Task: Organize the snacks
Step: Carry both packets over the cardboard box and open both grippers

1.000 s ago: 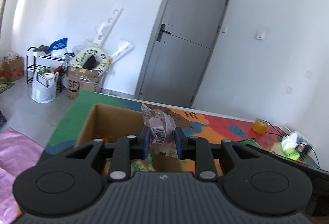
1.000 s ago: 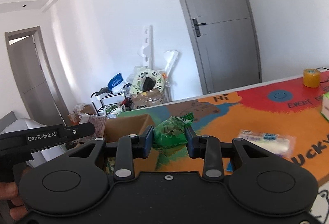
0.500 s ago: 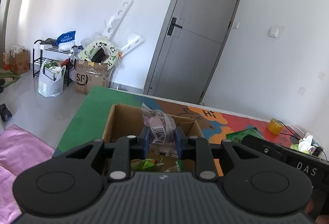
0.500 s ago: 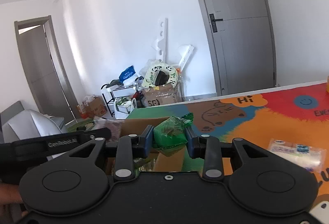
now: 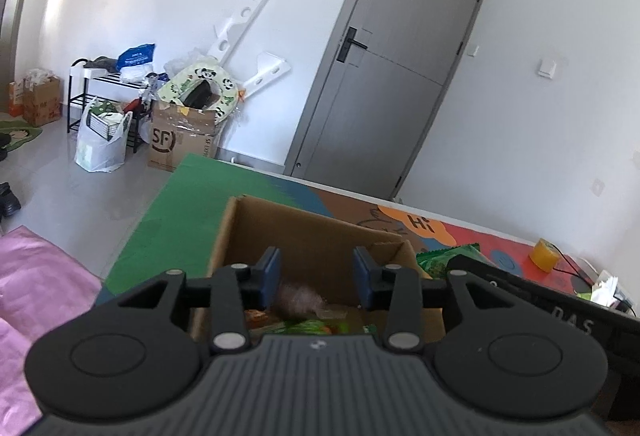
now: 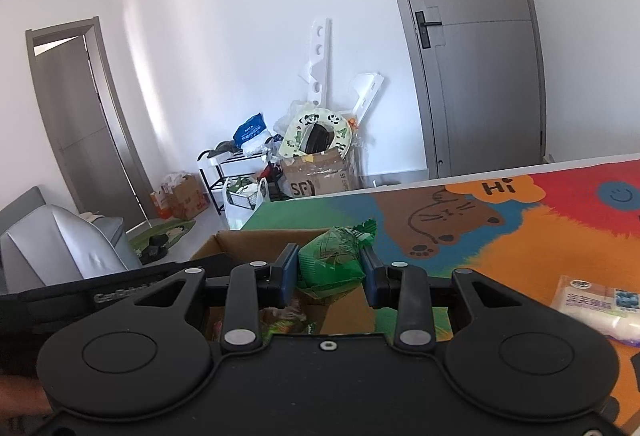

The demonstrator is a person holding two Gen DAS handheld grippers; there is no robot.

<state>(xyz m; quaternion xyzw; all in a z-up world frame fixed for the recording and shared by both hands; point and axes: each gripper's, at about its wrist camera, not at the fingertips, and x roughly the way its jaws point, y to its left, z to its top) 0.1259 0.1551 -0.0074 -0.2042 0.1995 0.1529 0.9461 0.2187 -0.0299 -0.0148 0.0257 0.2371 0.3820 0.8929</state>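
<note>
Left gripper (image 5: 316, 278): fingers spread wide apart, nothing between them, positioned above the open cardboard box (image 5: 304, 232). Pinkish snack packet (image 5: 298, 300) sits inside the box just below the gap; blurred, so long axis and orientation can't be determined. Green and orange packets (image 5: 308, 324) lie in the box bottom beside it.

Right gripper (image 6: 330, 276): fingers clamped on green snack bag (image 6: 334, 260), one pad per side. Bag's long axis runs along the finger direction, away from the camera and slightly up-right; crimped serrated end (image 6: 366, 230) points forward past the fingertips, toward the cat print on the colourful mat (image 6: 500, 236). Bag is held over the box's right-hand side, above the rim; no contact w/ box visible.

White wrapped packet (image 6: 596, 304) lies flat on the mat, right of the right gripper, well apart from the box. Box stands on the mat's green section.
</note>
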